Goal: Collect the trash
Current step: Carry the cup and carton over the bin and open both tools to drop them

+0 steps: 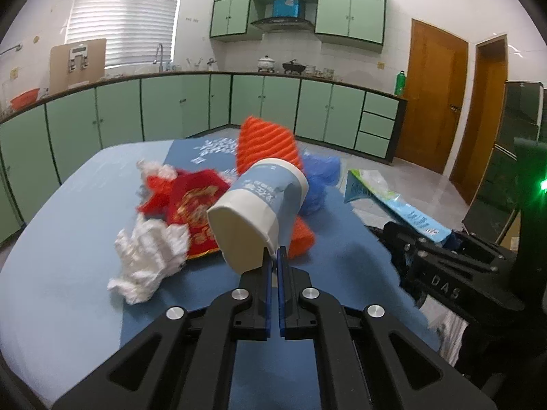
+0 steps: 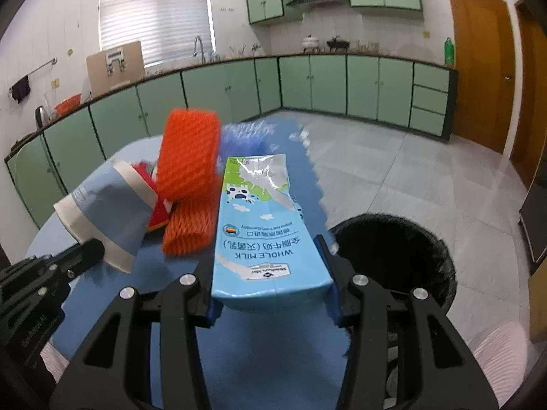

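Right hand-held gripper (image 2: 271, 294) clamps the milk carton (image 2: 263, 225) mid-frame; left hand-held gripper (image 1: 272, 263) pinches a paper cup (image 1: 258, 212) by its rim.

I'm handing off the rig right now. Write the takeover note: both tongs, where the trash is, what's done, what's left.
Left tongs: shut on the rim of the paper cup, lifted over the table.
Right tongs: shut on the milk carton, held near the table's right edge.
Bin: black-lined, on the floor to the right, just past the carton.
Done: cup and carton picked up; neither is in the bin yet.
Left: drop both, then collect the orange foam net, blue net, red envelope and white tissue from the table.
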